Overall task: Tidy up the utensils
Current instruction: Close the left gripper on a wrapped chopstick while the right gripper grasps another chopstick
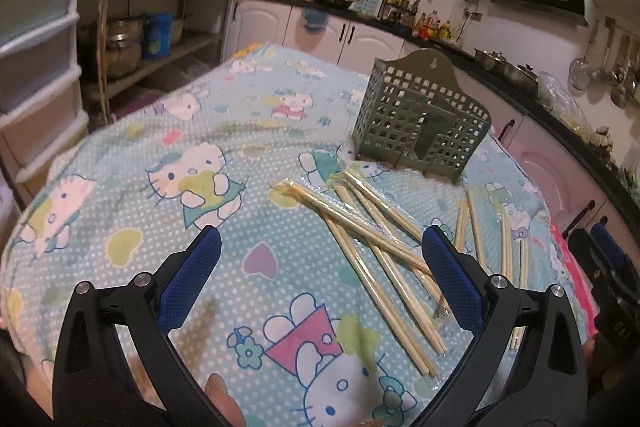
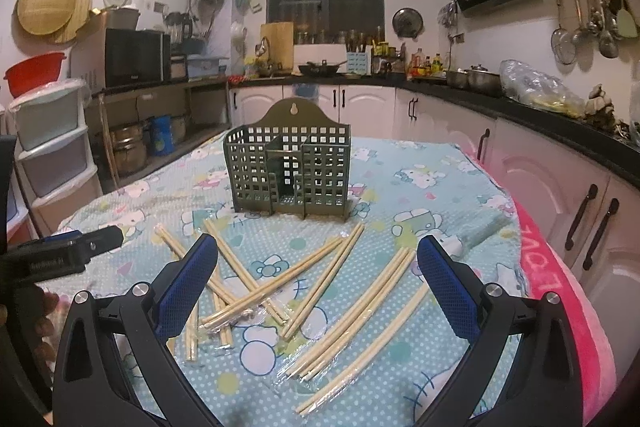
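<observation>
Several pairs of wooden chopsticks in clear plastic wrap (image 2: 276, 287) lie scattered and crossed on the cartoon-print tablecloth (image 2: 420, 195). Behind them stands an olive-green perforated utensil holder (image 2: 288, 171), upright and with nothing showing inside. In the left wrist view the holder (image 1: 420, 123) is at the far right and the chopsticks (image 1: 372, 247) lie near the right finger. My left gripper (image 1: 320, 239) is open above the cloth, holding nothing. My right gripper (image 2: 318, 247) is open over the chopstick pile, holding nothing. The left gripper (image 2: 80, 247) shows at the left edge of the right wrist view.
A pink towel (image 2: 560, 287) hangs over the table's right edge. White kitchen cabinets (image 2: 540, 179) with a black countertop wrap around the back and right. Plastic drawers (image 2: 52, 147) and open shelves with pots stand to the left.
</observation>
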Tool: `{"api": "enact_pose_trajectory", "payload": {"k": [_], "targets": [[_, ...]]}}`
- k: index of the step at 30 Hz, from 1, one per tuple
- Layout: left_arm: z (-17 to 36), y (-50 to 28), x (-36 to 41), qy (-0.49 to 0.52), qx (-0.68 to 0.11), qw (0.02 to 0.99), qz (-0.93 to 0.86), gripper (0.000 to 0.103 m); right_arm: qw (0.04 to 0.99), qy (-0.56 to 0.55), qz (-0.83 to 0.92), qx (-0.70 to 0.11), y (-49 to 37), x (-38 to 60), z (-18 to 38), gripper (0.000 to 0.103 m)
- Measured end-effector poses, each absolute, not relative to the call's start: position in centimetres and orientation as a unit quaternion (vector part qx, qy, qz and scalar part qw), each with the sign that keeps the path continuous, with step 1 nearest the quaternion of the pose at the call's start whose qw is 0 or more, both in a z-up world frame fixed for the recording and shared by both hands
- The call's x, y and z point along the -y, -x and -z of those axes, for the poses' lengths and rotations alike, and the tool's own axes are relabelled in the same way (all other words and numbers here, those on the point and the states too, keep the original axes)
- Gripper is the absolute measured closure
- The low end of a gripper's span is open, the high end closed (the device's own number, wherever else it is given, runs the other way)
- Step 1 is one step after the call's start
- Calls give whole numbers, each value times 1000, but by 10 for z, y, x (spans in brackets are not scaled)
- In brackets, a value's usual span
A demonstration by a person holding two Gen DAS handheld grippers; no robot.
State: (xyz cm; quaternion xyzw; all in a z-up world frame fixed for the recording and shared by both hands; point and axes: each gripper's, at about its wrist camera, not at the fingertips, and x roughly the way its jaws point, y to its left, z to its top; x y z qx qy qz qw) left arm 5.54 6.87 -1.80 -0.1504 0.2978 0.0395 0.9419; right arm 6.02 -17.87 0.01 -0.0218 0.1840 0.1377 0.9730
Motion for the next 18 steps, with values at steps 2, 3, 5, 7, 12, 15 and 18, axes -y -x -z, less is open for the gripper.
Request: {"api": "enact_pose_trajectory", "payload": {"k": [2,3,5,7,12,15,18], "targets": [[19,-62,-71,153,-306,939,-40,11,972,25,-138,-190,-67,178,0,6],[20,-66,-72,157,-311,937,-35,11,971,26,-138,-192,-71,177,0,6],[22,-74,-75,165,-320,932,-29,11,970,26,-137,-200,-79,178,0,6],[23,-82,-77,172,-330,928,-23,11,969,26,-135,-207,-87,178,1,6],[31,-102,-86,206,-355,912,-13,11,965,30,-128,-227,-110,180,2,6],[34,-112,-93,226,-364,904,-5,13,962,27,-123,-241,-125,183,3,6],[37,-120,-97,236,-371,898,-1,20,958,20,-119,-260,-142,185,3,6]]}}
